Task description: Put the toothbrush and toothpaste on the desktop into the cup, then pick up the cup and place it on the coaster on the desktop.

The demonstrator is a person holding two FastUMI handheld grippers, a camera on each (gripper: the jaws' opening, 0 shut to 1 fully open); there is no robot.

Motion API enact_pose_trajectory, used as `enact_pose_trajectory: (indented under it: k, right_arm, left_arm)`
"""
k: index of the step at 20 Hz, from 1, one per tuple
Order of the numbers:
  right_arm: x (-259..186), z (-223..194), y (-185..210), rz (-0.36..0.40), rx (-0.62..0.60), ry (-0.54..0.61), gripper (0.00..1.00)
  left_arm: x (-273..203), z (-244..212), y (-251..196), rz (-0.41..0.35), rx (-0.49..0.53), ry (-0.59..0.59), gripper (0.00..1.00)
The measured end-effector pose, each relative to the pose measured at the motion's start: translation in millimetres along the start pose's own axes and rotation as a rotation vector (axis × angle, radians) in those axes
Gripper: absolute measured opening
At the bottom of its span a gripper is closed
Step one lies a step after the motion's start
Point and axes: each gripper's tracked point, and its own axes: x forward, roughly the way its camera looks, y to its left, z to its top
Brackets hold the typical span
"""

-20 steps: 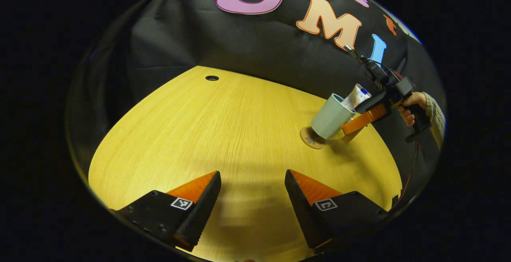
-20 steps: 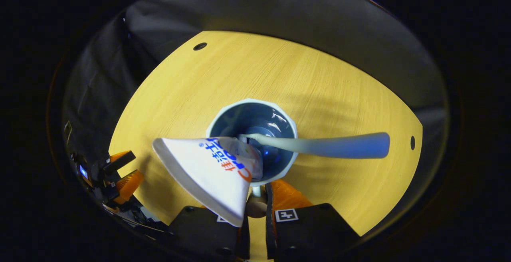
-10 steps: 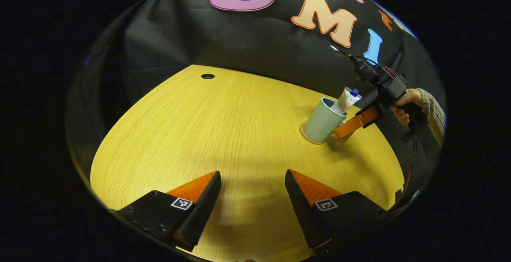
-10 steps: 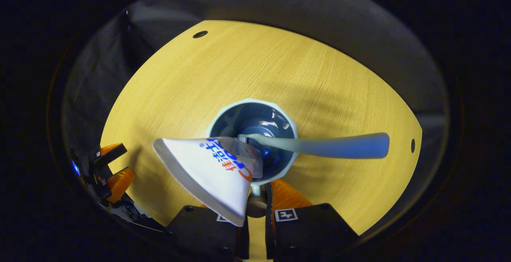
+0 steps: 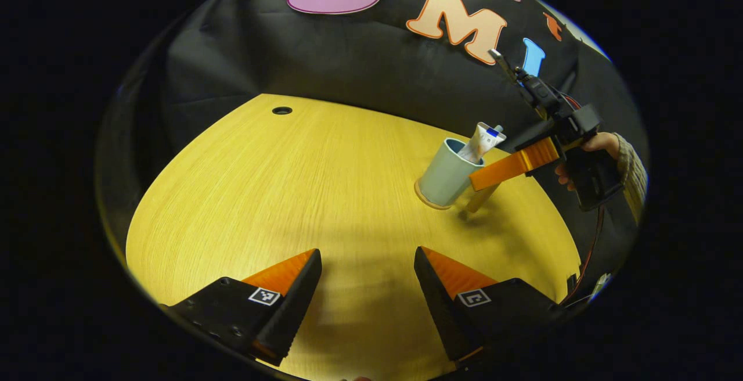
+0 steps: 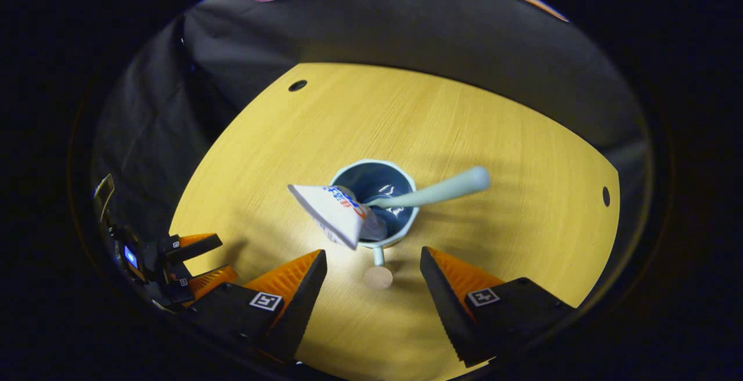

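My right gripper [image 6: 372,265]: fingers spread wide, holding nothing. Cup [image 6: 377,195] at frame centre just ahead of the tips, upright on the coaster [image 5: 426,200], toothpaste [image 6: 336,212] and toothbrush [image 6: 435,192] leaning out. My left gripper [image 5: 367,262] spread, empty, lower frame over the desktop [image 5: 278,195].

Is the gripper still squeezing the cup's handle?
No, in the right gripper view the right gripper has its fingers spread wide, apart from the cup and its handle.
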Motion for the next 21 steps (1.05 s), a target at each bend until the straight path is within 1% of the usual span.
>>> enact_pose_trajectory:
  k: [1, 2, 3, 4, 5, 6, 7, 8, 9, 10, 11, 13, 14, 17, 19, 21]
  right_arm:
    - [-15, -4, -9, -0.011, 0.013, -0.023, 0.96]
    - [-27, -13, -21, -0.033, 0.02, -0.048, 1.0]
    - [-43, -22, -33, -0.055, 0.029, -0.067, 0.96]
    - [-60, -33, -44, -0.069, 0.046, -0.086, 0.99]
    - [-75, -42, -55, -0.077, 0.073, -0.109, 0.95]
    - [-87, -50, -61, -0.086, 0.108, -0.142, 0.99]
    - [-97, -55, -69, -0.102, 0.144, -0.187, 0.99]
    - [-103, -58, -75, -0.117, 0.174, -0.23, 0.99]
    - [-111, -62, -83, -0.137, 0.202, -0.271, 0.96]
    - [-122, -66, -88, -0.156, 0.227, -0.307, 0.99]
    - [-131, -71, -92, -0.173, 0.255, -0.336, 0.96]
    - [-152, -83, -99, -0.178, 0.3, -0.39, 0.96]
    - [-157, -95, -103, -0.182, 0.317, -0.4, 0.99]
    - [-159, -121, -113, -0.221, 0.349, -0.4, 0.99]
    - [-160, -129, -115, -0.236, 0.376, -0.41, 0.99]
    - [-157, -130, -111, -0.236, 0.41, -0.421, 0.99]
  left_arm:
    - [0, 2, -5, -0.004, 0.006, 0.0, 0.94]
    - [0, 4, -11, -0.009, 0.012, -0.002, 0.94]
    - [-1, 6, -17, -0.013, 0.02, -0.002, 0.94]
    - [-1, 7, -24, -0.016, 0.029, -0.002, 0.94]
    - [-1, 10, -31, -0.022, 0.037, -0.003, 0.94]
    - [0, 12, -40, -0.029, 0.045, -0.006, 0.94]
    - [2, 15, -47, -0.035, 0.05, -0.011, 0.94]
    - [4, 16, -55, -0.042, 0.048, -0.016, 0.94]
    - [8, 16, -63, -0.055, 0.041, -0.011, 0.94]
    - [11, 15, -71, -0.066, 0.032, -0.007, 0.94]
    - [14, 15, -79, -0.076, 0.02, 0.001, 0.94]
    - [17, 11, -88, -0.087, -0.008, 0.028, 0.94]
    - [17, 12, -94, -0.093, -0.021, 0.033, 0.94]
    - [16, 6, -101, -0.096, -0.037, 0.056, 0.94]
    - [17, 4, -104, -0.104, -0.033, 0.069, 0.94]
    - [14, 5, -104, -0.11, -0.022, 0.072, 0.94]
